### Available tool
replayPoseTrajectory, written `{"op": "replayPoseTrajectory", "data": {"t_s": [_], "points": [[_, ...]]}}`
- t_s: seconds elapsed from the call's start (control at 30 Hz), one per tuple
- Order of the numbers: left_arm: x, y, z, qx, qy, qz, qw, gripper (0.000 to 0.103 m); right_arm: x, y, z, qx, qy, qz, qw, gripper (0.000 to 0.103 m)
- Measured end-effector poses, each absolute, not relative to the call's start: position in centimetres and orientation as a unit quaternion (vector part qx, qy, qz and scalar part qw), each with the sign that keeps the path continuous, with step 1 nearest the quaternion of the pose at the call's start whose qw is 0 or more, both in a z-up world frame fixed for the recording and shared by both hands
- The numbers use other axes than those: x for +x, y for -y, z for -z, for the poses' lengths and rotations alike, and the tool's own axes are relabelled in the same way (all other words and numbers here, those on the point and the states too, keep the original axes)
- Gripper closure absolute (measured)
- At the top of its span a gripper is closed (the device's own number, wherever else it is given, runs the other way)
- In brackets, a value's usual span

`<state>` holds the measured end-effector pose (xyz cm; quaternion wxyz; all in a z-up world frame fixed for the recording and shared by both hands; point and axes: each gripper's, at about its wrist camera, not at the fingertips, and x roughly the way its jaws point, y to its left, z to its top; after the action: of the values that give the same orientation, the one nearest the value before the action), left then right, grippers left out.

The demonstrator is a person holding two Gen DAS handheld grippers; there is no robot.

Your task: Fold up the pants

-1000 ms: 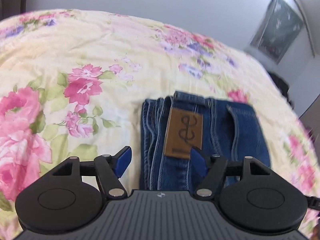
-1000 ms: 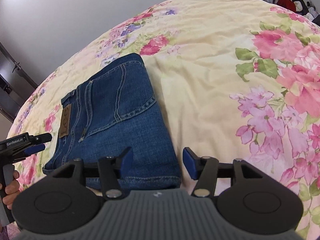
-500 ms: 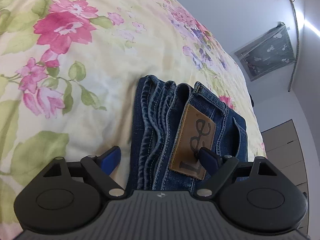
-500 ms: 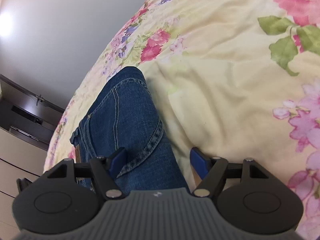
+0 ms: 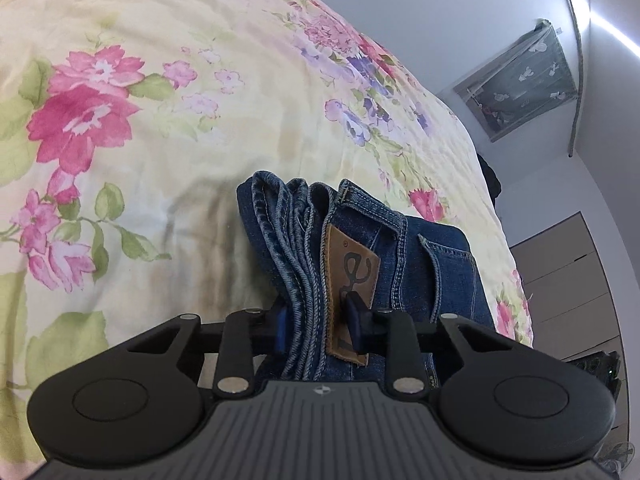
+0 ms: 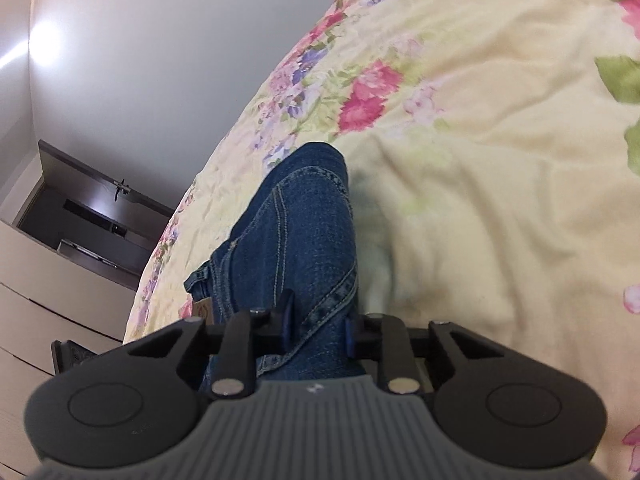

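My left tool (image 5: 318, 326) is clamped on the stacked edges of the folded dark blue denim pants (image 5: 360, 248), its two blue-padded fingers (image 5: 280, 326) pressing the layered hems and waistband from either side. The brown leather brand patch (image 5: 350, 280) sits right against the right-hand pad, partly covered by it. From this view I see the bundle standing on edge between the fingers, with the stitched layers fanned out just beyond the grip and a back pocket seam running along the far side.

My right tool (image 6: 318, 326) is closed on the opposite end of the same pants (image 6: 296, 232), with the fabric squeezed between the blue pads (image 6: 286, 320). A diagonal double-stitched seam crosses the cloth just ahead of the grip. A corner of the brown patch (image 6: 202, 307) peeks out at the left, beside the left finger.

The pants lie on the bed with the cream floral quilt (image 5: 160, 128), which is printed with pink and purple flowers and green leaves. The quilt (image 6: 500, 200) dips and wrinkles around the bundle, with a shadow alongside the denim.

Beyond the bed I see a plain grey wall (image 5: 460, 12) with a dark framed picture (image 5: 524, 80) on it in the left view, and pale drawers (image 6: 36, 308) under a dark recess in the right view.
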<state>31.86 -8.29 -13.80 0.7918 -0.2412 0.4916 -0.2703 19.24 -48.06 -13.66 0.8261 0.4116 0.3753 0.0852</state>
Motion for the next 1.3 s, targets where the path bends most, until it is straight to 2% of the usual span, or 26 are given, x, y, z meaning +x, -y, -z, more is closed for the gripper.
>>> {"op": "replayPoseTrajectory", "data": {"t_s": [0.13,0.4,0.83,1.07,1.3], "points": [[31.3,8.0,11.5,-0.215,-0.483,0.272,0.804,0.072,19.1,46.3,10.0,0.371,-0.377,-0.096,0.843,0.086],[30.5,1.8,5.5,-0.19,-0.482,0.263,0.814,0.072,19.0,41.1,5.3,0.359,-0.372,-0.131,0.846,0.087],[31.5,-12.6,-1.8,-0.082,-0.465,0.199,0.859,0.072,23.6,24.2,4.4,0.383,-0.375,-0.241,0.809,0.087],[32.5,-18.7,-1.1,-0.046,-0.476,0.178,0.86,0.073,26.3,15.3,5.7,0.389,-0.38,-0.273,0.794,0.087],[33.9,-23.8,4.7,-0.093,-0.482,0.177,0.853,0.073,28.7,10.1,8.6,0.369,-0.404,-0.276,0.79,0.086]]}}
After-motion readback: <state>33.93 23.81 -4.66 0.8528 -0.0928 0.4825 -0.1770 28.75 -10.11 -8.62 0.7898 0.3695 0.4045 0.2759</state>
